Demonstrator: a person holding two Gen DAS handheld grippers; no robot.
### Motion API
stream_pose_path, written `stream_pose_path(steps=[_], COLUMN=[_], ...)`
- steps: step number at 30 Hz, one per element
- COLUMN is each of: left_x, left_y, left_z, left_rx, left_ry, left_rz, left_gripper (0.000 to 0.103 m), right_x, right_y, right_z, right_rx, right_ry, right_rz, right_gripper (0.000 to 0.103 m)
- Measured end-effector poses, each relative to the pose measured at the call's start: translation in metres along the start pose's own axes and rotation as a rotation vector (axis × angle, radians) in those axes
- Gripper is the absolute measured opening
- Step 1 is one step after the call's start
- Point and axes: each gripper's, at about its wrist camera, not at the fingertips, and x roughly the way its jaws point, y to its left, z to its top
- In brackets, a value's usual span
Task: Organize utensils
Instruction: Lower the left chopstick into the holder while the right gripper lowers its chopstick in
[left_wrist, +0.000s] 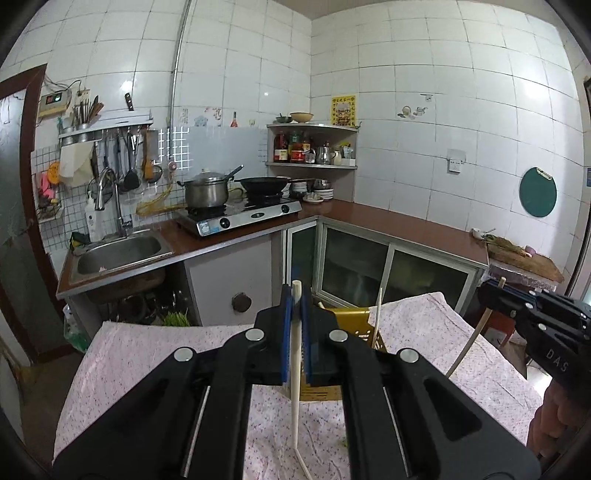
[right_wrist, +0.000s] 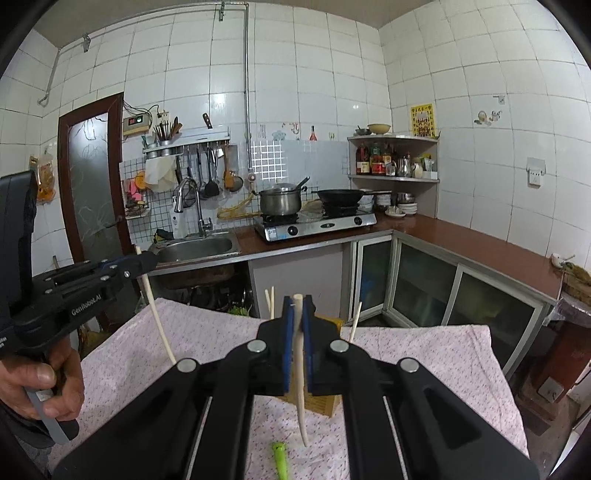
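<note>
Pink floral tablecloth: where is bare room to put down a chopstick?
Bare cloth lies right of the yellow slotted utensil box, up to the table edge, and also left of it. Crowded: the middle, around the box and the small green utensil.

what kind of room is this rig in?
A lived-in home kitchen, most likely. A two-burner gas stove carries a steel pot and a wok, a steel sink with a tap sits in the counter, and ladles hang from a rack on the white-tiled wall.
</note>
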Motion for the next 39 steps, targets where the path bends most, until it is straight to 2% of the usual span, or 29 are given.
stream_pose_path(steps=[4, 11, 13, 16, 18, 29, 39], left_x=[-0.003, -0.003, 0.002, 0.018, 0.033, 0.110, 0.151], left_y=[-0.005, -0.019, -0.020, -0.023, -0.020, -0.011, -0.006], left_z=[0.018, 0.059, 0.070, 0.084, 0.090, 0.077, 0.061], left_rx=[-0.002, 0.031, 0.026, 0.026, -0.004, -0.036, -0.051], left_ry=[-0.025, -0.098, -0.117, -0.143, -0.135, -0.075, -0.026], left_rz=[-0.040, -0.056, -0.073, -0.038, -0.050, -0.051, -0.072], left_gripper=[0.004, 0.003, 0.003, 0.004, 0.004, 0.004, 0.004], right_x=[-0.002, 0.003, 0.007, 0.016, 0.023, 0.074, 0.120], right_y=[0.000, 0.003, 0.003, 0.002, 0.001, -0.009, -0.022], right_z=[0.013, 0.052, 0.060, 0.072, 0.076, 0.076, 0.064], right_rx=[-0.014, -0.047, -0.052, -0.051, -0.052, -0.051, -0.031], right_ry=[-0.026, -0.077, -0.085, -0.092, -0.098, -0.065, -0.014], right_rz=[-0.001, -0.018, -0.024, -0.031, -0.035, -0.029, -0.019], right_gripper=[0.005, 0.005, 0.005, 0.005, 0.005, 0.005, 0.005])
